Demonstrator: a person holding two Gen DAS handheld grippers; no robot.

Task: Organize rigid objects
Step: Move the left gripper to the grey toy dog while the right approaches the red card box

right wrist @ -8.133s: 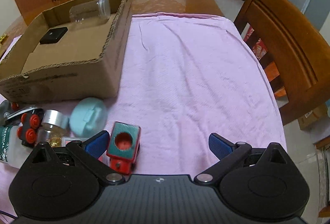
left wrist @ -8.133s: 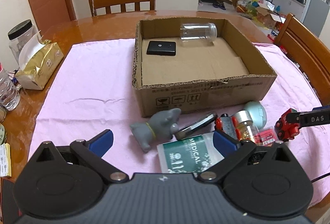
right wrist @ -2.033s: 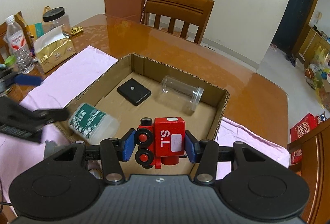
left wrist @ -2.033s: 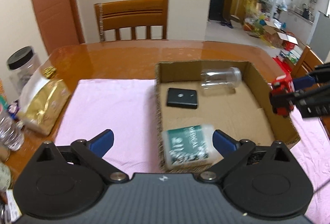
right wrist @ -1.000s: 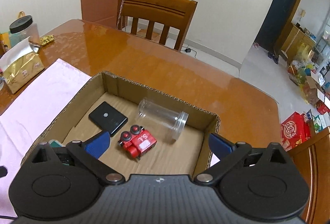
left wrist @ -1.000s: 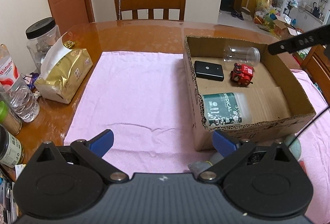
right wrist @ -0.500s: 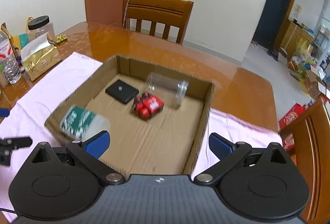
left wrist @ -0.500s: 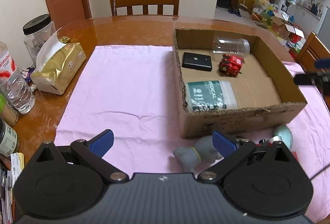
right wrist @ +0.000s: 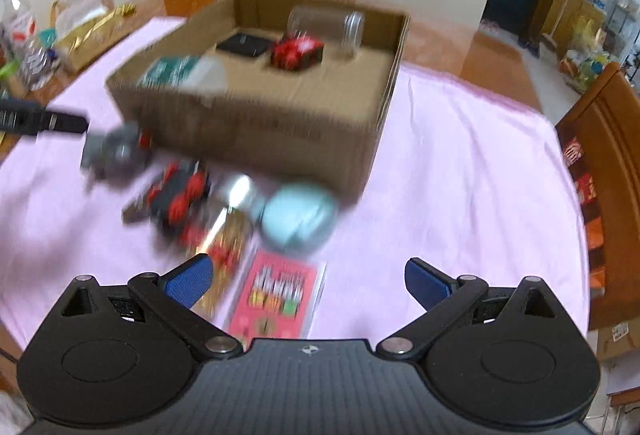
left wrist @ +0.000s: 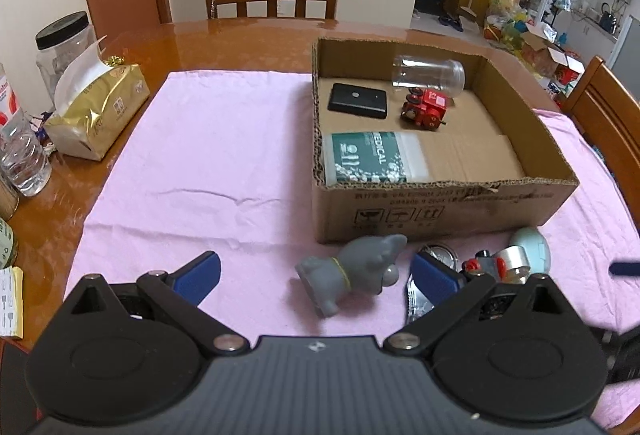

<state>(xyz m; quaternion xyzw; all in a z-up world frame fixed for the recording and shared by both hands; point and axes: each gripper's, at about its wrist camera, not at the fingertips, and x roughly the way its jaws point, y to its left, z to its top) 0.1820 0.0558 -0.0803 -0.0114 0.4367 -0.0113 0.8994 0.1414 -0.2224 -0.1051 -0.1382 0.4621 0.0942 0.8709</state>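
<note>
Both grippers' jaws stood wide apart, holding nothing. Between the left gripper (left wrist: 314, 277) jaws lay a grey toy animal (left wrist: 352, 272); between the right gripper (right wrist: 306, 277) jaws, a pink card (right wrist: 276, 295). Ahead of both, the cardboard box (left wrist: 444, 203) held a red toy train (left wrist: 425, 108), a black case (left wrist: 358, 100), a clear jar (left wrist: 428, 73) and a medical pack (left wrist: 372, 157).

The box (left wrist: 440, 203) is matt brown corrugated cardboard with rough, frayed edges. It stands on a soft pink cloth (left wrist: 208, 155), creased and matt, spread over a glossy varnished wood table (left wrist: 248, 39). In the box, at 12 o'clock, lies a clear smooth plastic jar (left wrist: 430, 73); beside it are a matt black case (left wrist: 358, 101) and a shiny red toy (left wrist: 424, 109). The grey dog (left wrist: 352, 271) looks like matt rubber. At 9 o'clock the tissue pack (left wrist: 98, 111) is crinkled gold foil.
</note>
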